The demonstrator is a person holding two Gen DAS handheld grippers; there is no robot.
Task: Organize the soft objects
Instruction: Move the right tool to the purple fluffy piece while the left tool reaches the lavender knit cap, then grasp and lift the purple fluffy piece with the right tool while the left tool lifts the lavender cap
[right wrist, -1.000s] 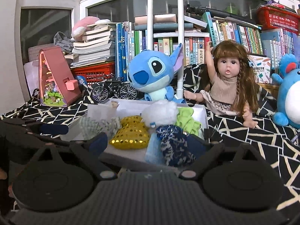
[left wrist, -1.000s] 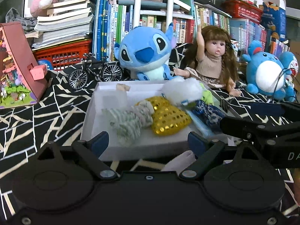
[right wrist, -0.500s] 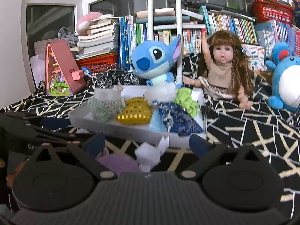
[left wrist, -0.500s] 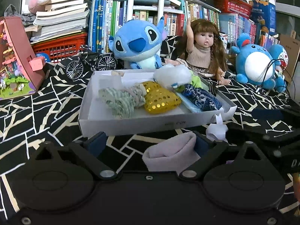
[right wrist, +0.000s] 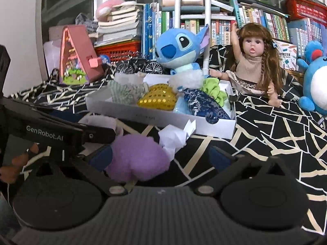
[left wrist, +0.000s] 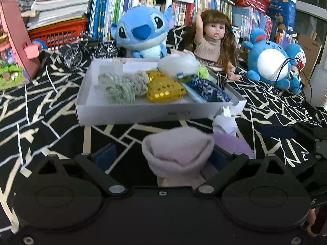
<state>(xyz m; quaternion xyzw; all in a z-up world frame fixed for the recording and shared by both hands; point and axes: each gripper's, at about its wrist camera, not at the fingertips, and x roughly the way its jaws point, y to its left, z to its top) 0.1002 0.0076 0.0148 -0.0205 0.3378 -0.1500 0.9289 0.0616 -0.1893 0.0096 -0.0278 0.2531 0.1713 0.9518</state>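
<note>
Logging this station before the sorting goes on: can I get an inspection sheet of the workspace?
Surface: black cloth with pale line pattern.
Job's things: white tray holding soft pieces; pink sock, purple fluffy piece in front of it.
Clutter: crumpled white paper.
Grippers: left gripper open around the sock; right gripper open, its jaws just opened wider.
Cables: black cable across the blue plush.
Surroundings: dolls, plush toys, books.

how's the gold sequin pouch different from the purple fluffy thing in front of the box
The gold sequin pouch is shiny and covered in round sequins; the purple fluffy thing is matte and fuzzy. The pouch lies inside the white box among other soft items, while the purple one sits outside on the black patterned cloth, with crumpled white paper at its far side. Both look soft.
</note>
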